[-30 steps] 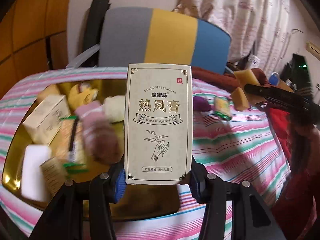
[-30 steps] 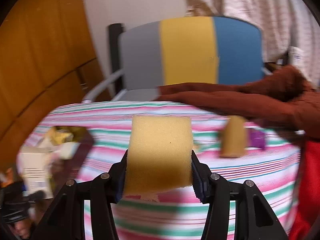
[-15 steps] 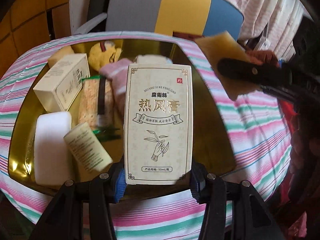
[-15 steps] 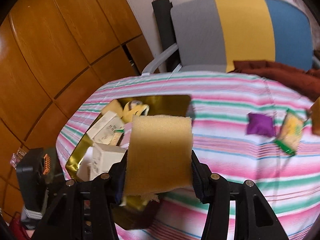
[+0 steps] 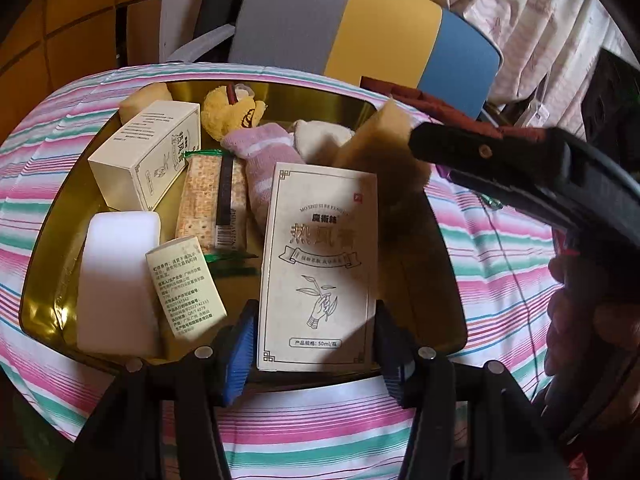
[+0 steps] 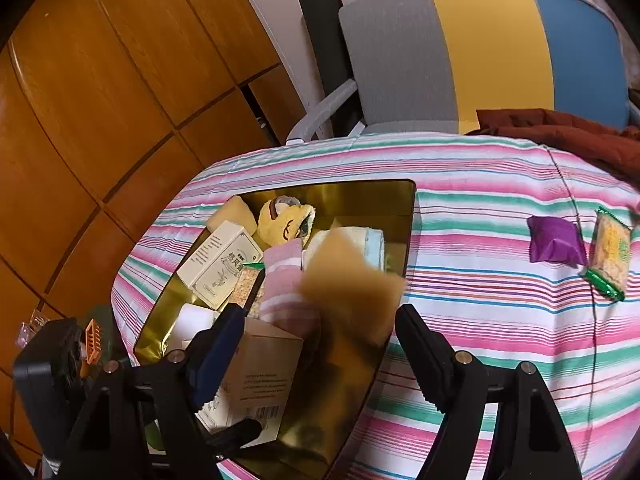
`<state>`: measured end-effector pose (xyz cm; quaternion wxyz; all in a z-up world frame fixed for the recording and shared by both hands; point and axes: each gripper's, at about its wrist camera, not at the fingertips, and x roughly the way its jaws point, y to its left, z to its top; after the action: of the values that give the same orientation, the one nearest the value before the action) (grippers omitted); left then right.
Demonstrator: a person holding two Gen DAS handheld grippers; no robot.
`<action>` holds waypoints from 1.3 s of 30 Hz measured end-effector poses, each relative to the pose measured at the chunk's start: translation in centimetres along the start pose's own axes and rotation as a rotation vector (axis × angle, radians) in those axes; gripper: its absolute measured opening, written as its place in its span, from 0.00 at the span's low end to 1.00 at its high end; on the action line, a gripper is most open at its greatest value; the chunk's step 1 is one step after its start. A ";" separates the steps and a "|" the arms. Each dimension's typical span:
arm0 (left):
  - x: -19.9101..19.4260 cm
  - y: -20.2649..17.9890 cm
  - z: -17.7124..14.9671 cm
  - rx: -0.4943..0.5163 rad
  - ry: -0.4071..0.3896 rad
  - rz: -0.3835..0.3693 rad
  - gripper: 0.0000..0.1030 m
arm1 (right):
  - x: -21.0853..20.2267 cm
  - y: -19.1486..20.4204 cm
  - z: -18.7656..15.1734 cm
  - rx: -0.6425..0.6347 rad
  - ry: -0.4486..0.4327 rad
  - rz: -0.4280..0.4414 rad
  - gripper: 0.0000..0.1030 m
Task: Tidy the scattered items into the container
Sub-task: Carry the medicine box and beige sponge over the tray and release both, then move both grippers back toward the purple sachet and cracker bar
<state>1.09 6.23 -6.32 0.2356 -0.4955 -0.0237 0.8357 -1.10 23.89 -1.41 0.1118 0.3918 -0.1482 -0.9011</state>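
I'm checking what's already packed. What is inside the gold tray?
Gold tray: cream boxes, white block, cracker pack, pink sock, yellow plush, sponges. Anything beneath them is covered.

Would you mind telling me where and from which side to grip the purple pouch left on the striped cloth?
Grip the purple pouch across its puffy middle, coming from above with the fingers either side of its shorter span. It lies flat on the striped cloth with bare cloth on its near and left sides; the snack packet sits close on its right, so I would keep the fingers off that side.
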 end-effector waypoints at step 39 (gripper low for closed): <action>-3.6 3.1 1.6 -0.243 -0.166 0.053 0.52 | -2.3 1.5 -2.5 -0.076 0.054 0.084 0.44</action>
<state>-0.02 2.30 -3.43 0.1488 -0.4500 -0.1311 0.8707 2.40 22.73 -0.97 0.1683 0.4050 -0.1274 -0.8896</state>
